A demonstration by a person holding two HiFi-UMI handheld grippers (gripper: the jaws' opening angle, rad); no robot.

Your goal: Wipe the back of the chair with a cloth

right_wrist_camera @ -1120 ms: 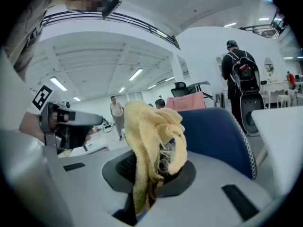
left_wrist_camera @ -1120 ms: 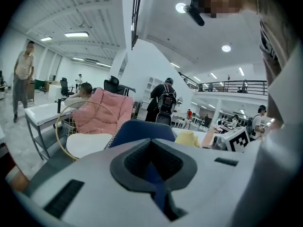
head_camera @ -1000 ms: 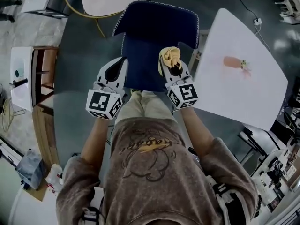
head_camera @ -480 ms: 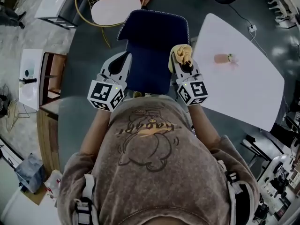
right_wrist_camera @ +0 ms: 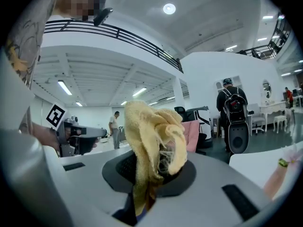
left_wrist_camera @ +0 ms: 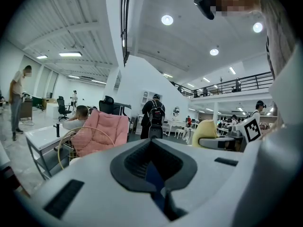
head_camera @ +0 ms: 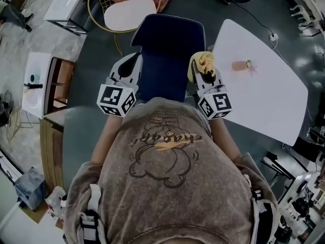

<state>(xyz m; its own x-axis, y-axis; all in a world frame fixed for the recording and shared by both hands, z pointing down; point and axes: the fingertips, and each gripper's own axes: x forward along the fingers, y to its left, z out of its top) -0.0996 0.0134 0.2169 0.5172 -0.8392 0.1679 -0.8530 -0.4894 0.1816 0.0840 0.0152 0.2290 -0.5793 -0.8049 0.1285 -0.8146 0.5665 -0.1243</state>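
Observation:
A dark blue chair (head_camera: 170, 39) stands in front of me, seen from above in the head view. A crumpled yellow cloth (head_camera: 202, 61) sticks out of my right gripper (head_camera: 203, 71), which is shut on it at the chair's right edge. In the right gripper view the cloth (right_wrist_camera: 154, 136) rises from between the dark pads (right_wrist_camera: 187, 176). My left gripper (head_camera: 132, 61) hangs at the chair's left edge, jaws together with nothing held. A thin blue sliver of chair shows in the left gripper (left_wrist_camera: 154, 169) slit in its own view.
A white table (head_camera: 277, 93) lies to the right with a small pink object (head_camera: 239, 65) on it. Beyond the chair sits a round wire-framed seat (head_camera: 128, 11) with a pink cushion. A wooden shelf unit (head_camera: 51, 85) stands at the left. People stand in the distance.
The right gripper with the cloth has shifted from over the chair's middle to its right edge. The left gripper stays by the left edge. My head has leaned further forward.

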